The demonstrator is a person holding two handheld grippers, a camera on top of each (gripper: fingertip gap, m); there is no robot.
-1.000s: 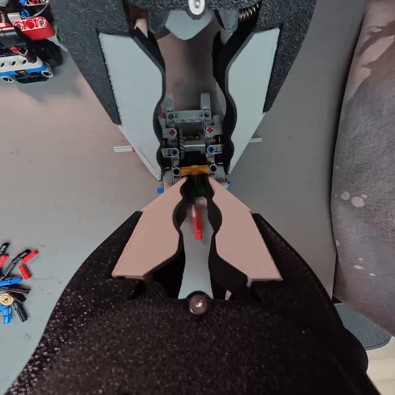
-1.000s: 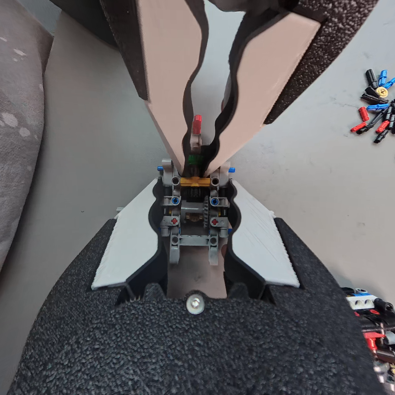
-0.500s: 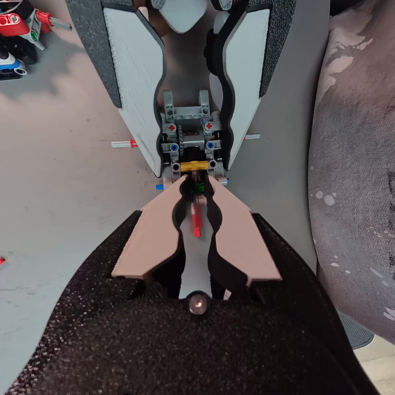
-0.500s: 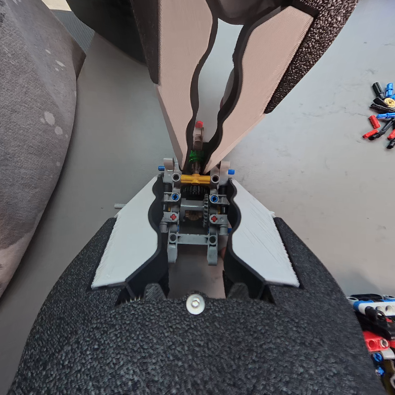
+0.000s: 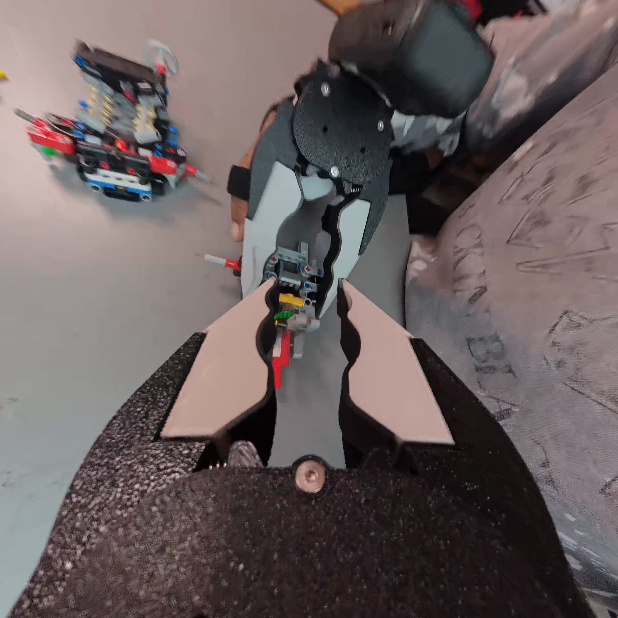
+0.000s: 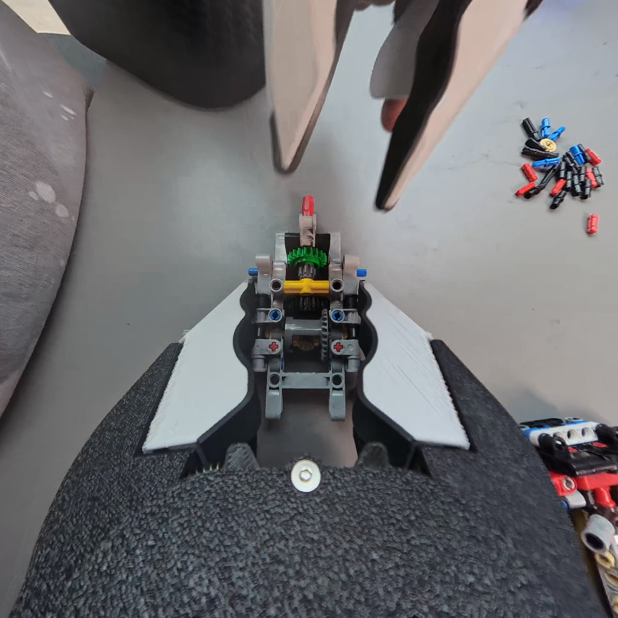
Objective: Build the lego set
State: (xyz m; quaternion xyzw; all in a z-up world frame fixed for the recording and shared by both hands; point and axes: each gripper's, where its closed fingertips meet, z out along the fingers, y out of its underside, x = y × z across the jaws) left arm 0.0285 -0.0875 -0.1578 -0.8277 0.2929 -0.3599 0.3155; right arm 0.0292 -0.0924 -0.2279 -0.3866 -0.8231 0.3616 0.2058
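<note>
Gearbox subassembly [image 6: 304,321] of grey beams is sitting clamped between the white fingers [image 6: 207,374] of the right gripper [image 6: 306,291], whose jaws are pressing on its two flanks, above a pale grey table [image 6: 468,301]. In the right wrist view the module is filling the centre of frame, its long axis running from 6 o'clock to 12 o'clock. Two open-ended grey legs are pointing back toward the camera; a yellow cross-piece [image 6: 305,286] is spanning the frame, a green gear [image 6: 307,256] is standing just beyond it, and a red axle tip [image 6: 307,204] is capping the far end at 12 o'clock. Blue pins and red cross-axle ends are dotting both sides.

Left gripper [image 5: 307,284], with tan fingers [image 5: 230,361], is standing with its jaws spread and holding nothing; in its own view the red axle is lying between the fingers, near the left one. From the right wrist view the same fingers are blurring at 12 to 1 o'clock, clear of the module.

Loose pins [image 6: 565,167] in black, red and blue are lying at 2 o'clock in the right wrist view. A larger built model [image 5: 120,133] is resting at 10 o'clock in the left wrist view. Grey patterned fabric [image 5: 535,301] is filling that view's 3 o'clock side.
</note>
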